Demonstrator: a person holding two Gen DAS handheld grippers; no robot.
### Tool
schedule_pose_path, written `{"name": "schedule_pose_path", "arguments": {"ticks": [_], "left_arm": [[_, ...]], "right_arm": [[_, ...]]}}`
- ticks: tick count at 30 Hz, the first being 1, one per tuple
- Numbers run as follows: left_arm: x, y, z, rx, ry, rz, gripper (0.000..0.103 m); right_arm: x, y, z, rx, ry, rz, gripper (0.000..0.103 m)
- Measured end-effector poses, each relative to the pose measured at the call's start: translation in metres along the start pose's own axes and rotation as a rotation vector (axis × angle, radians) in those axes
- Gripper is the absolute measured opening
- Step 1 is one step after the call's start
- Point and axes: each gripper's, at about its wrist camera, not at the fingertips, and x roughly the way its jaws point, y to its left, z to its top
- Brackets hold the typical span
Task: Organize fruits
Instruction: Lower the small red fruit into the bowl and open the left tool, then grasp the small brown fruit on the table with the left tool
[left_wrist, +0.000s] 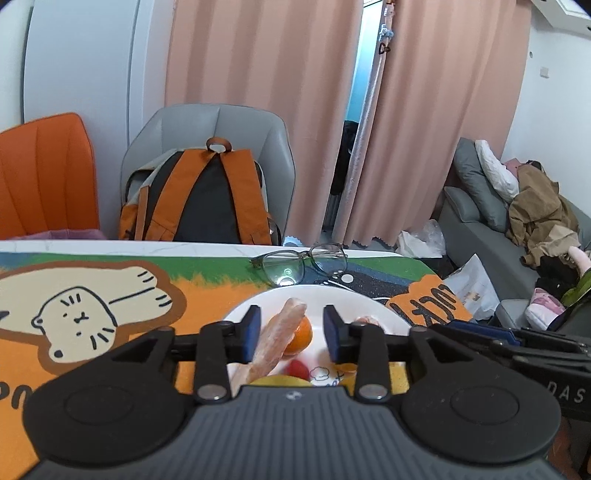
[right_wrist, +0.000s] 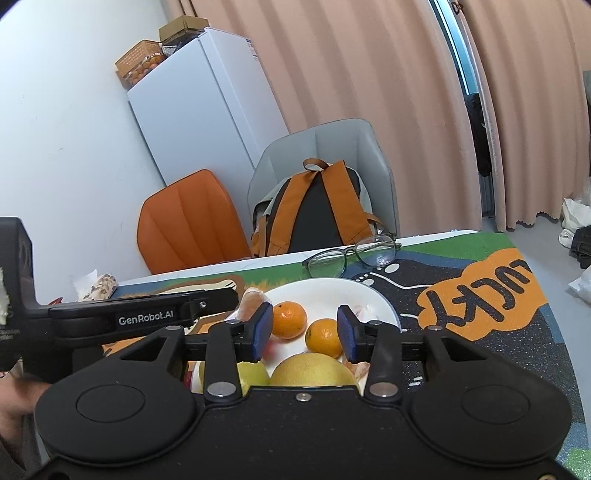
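**Mia:** Fruit sits on the white plate (right_wrist: 384, 301), right under both grippers. Nearest are two big yellow fruits (right_wrist: 314, 371). Just past them are two oranges (right_wrist: 289, 319), side by side.

**Sam:** Are the grippers holding any?

**Mia:** No. The right gripper (right_wrist: 304, 330) is wide open over the oranges, with nothing in it. The left gripper (left_wrist: 291, 332) is wide open too. A long pinkish thing (left_wrist: 279, 338) lies between its fingers, but they do not touch it.

**Sam:** So is the job done?

**Mia:** I think a lot is. Most fruit seems to be on the plate already. I see no fruit on the mat (right_wrist: 480, 295).

**Sam:** What can't you see?

**Mia:** The near side of the plate hides behind the grippers. Something red (left_wrist: 297, 368) is blurry there. I can't tell what the pinkish things are. Farther off lie glasses (right_wrist: 351, 254), then a backpack (right_wrist: 317, 210) on a chair.
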Motion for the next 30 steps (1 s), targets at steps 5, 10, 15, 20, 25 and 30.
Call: {"name": "schedule_pose_path", "arguments": {"ticks": [5, 10, 15, 20, 25, 30], "left_arm": [[-0.007, 0.013, -0.005, -0.017, 0.001, 0.032, 0.048], [-0.022, 0.033, -0.010, -0.032, 0.008, 0.078, 0.057], [-0.039, 0.051, -0.014, -0.057, -0.001, 0.116, 0.069], [-0.053, 0.065, -0.021, -0.075, 0.002, 0.148, 0.075], [-0.064, 0.077, -0.031, -0.100, 0.009, 0.176, 0.076], [-0.070, 0.086, -0.045, -0.127, 0.018, 0.188, 0.076]], "right_arm": [[-0.003, 0.009, -0.001, -0.029, 0.004, 0.025, 0.045], [-0.005, 0.015, -0.001, -0.035, 0.007, 0.051, 0.048], [-0.004, 0.025, -0.004, -0.051, 0.019, 0.069, 0.049], [-0.005, 0.034, -0.007, -0.069, 0.025, 0.085, 0.055], [-0.004, 0.043, -0.010, -0.082, 0.036, 0.108, 0.056], [-0.003, 0.055, -0.015, -0.110, 0.048, 0.129, 0.056]]}}
